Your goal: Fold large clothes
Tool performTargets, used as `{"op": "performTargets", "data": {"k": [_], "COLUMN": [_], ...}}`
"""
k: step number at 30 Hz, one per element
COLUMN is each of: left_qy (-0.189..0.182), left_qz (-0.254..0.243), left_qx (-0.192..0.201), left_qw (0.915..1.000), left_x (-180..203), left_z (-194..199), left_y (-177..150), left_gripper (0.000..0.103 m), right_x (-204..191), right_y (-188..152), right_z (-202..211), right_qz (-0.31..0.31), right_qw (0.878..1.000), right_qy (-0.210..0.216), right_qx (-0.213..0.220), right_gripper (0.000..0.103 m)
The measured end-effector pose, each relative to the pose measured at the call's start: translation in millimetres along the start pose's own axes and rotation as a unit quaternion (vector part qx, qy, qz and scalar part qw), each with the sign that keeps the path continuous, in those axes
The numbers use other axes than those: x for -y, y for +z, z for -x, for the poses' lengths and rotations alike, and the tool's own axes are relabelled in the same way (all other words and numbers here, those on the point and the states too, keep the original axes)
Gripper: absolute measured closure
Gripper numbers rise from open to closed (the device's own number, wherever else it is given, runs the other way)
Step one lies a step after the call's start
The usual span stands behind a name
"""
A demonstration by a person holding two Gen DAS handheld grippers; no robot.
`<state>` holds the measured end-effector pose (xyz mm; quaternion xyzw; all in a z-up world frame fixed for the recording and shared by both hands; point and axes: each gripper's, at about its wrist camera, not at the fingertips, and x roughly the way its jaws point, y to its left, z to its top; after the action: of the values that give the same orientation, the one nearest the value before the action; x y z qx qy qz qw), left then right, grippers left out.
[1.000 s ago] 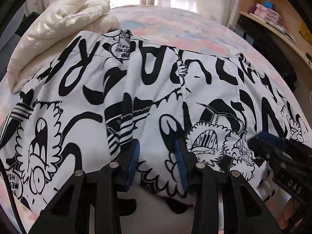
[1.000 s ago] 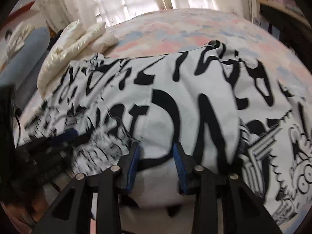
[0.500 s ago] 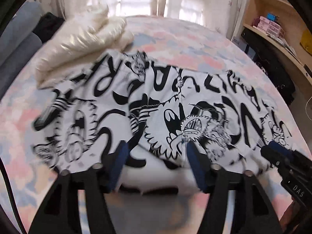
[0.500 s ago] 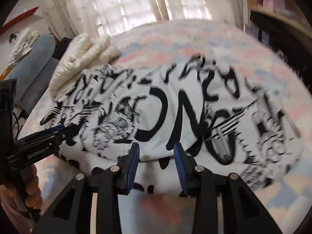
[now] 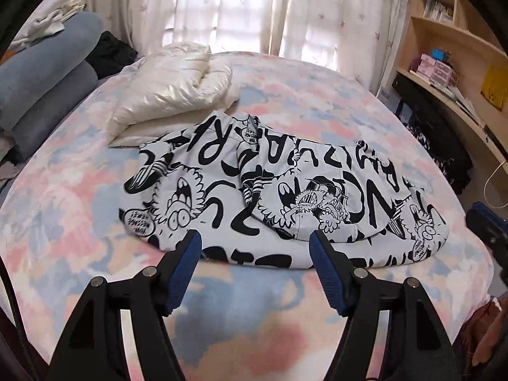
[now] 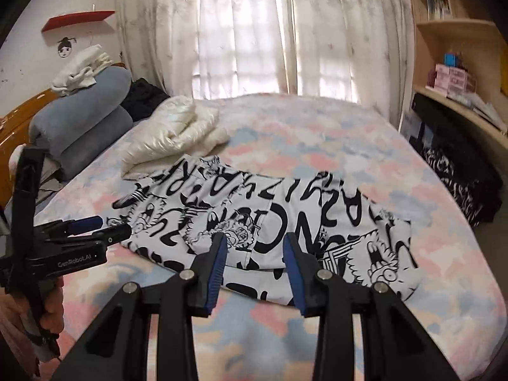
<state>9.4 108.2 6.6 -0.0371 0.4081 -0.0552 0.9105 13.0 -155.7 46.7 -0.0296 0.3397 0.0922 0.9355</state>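
A large white garment with black cartoon print (image 5: 279, 190) lies folded into a wide band on the bed; it also shows in the right wrist view (image 6: 270, 219). My left gripper (image 5: 255, 244) is open and empty, held above the garment's near edge. My right gripper (image 6: 254, 247) is open and empty, also above the near edge, further right. The left gripper shows from the side in the right wrist view (image 6: 95, 228). The right gripper's tip shows at the right edge of the left wrist view (image 5: 489, 222).
The bed (image 5: 241, 317) has a pink and blue patterned cover. A cream puffy jacket (image 5: 171, 89) lies folded behind the garment. Rolled grey-blue bedding (image 6: 82, 120) sits at the headboard on the left. Wooden shelves and a desk (image 5: 451, 73) stand to the right.
Both grippers let go of the garment's near edge, opened, and pulled back and up. The garment now lies flat on the bed.
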Motion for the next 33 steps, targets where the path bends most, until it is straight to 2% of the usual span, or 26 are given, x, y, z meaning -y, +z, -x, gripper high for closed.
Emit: {"op": "performTargets", "data": {"k": [6, 12, 18, 23, 25, 27, 33], "left_qy": [0.004, 0.014, 0.011, 0.005, 0.003, -0.006, -0.033], "left_qz": [0.005, 0.006, 0.011, 0.02, 0.024, 0.032, 0.07], "left_qx": [0.002, -0.018, -0.03, -0.038, -0.043, -0.049, -0.068], "left_qw": [1.0, 0.9997, 0.9994, 0.9991, 0.9988, 0.9983, 0.9947], "left_x": [-11.9, -21.2, -28.3, -33.5, -35.6, -39.5, -62.4], "left_z": [11.6, 4.5, -5.0, -16.2, -22.5, -31.4, -69.9], "left_y": [-7.5, -16.9, -22.0, -26.8, -27.9, -29.2, -32.5], "left_gripper": [0.034, 0.034, 0.034, 0.034, 0.031, 0.024, 0.023], "right_x": [-11.9, -24.6, -25.2, -16.1, -14.8, -13.1, -3.3], "right_y": [-2.5, -10.2, -6.1, -0.5, -1.6, -4.2, -11.3], "right_z": [17.1, -4.8, 4.7, 15.5, 8.3, -7.5, -65.3], "right_qz": [0.013, 0.01, 0.023, 0.034, 0.027, 0.013, -0.061], "right_qw": [1.0, 1.0, 0.999, 0.999, 0.999, 0.999, 0.997], "right_qy": [-0.004, 0.012, 0.027, 0.008, 0.0, -0.003, 0.013], "right_qx": [0.012, -0.022, -0.034, -0.026, -0.023, -0.03, -0.038], "right_gripper": [0.066, 0.066, 0.066, 0.066, 0.065, 0.065, 0.065]}}
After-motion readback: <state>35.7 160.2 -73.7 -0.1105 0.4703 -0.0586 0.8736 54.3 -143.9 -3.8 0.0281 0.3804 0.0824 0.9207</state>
